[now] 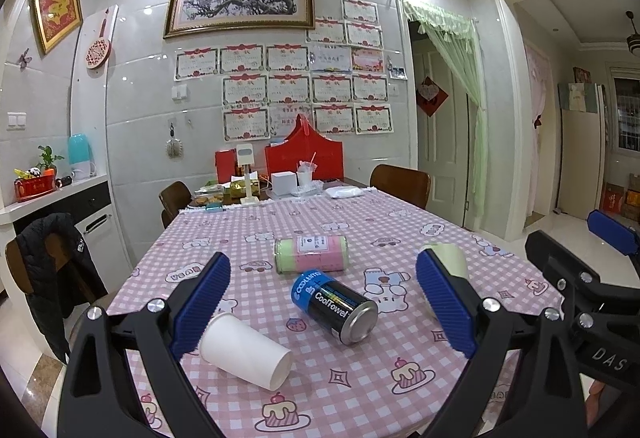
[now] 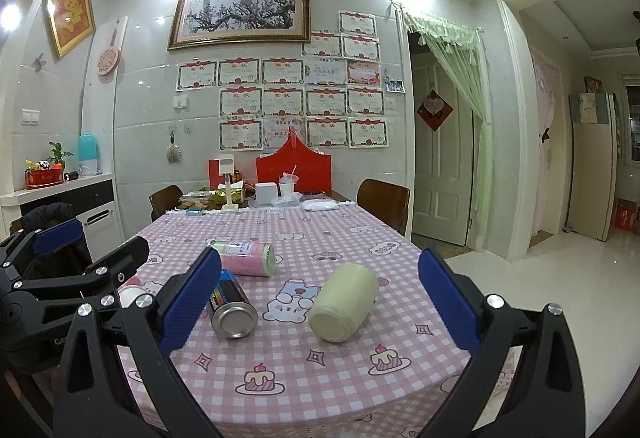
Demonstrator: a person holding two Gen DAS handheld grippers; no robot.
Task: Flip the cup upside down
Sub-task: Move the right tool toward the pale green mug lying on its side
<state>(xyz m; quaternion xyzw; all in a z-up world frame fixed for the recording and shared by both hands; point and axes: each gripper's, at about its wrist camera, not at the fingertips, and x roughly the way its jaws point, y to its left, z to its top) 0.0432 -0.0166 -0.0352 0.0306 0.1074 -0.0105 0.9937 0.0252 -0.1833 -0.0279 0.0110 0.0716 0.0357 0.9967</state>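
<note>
A white paper cup [image 1: 246,352] lies on its side on the pink checked tablecloth [image 1: 340,390], mouth toward the near right, beside my left gripper's left finger. My left gripper [image 1: 324,308] is open and empty above the near table edge. In the right wrist view only the cup's rim [image 2: 130,294] shows, behind the left gripper. My right gripper [image 2: 320,308] is open and empty. A pale cream cup [image 2: 344,304] lies on its side between its fingers, farther out on the table; in the left wrist view this cream cup [image 1: 450,258] is partly hidden by the right finger.
A black and blue CoolTowel can [image 1: 336,306] and a pink and green canister [image 1: 310,254] lie on their sides mid-table. Boxes, a red holder [image 1: 304,157] and food clutter the far end. Chairs [image 1: 400,183] stand around; a jacket [image 1: 48,270] hangs on the left chair.
</note>
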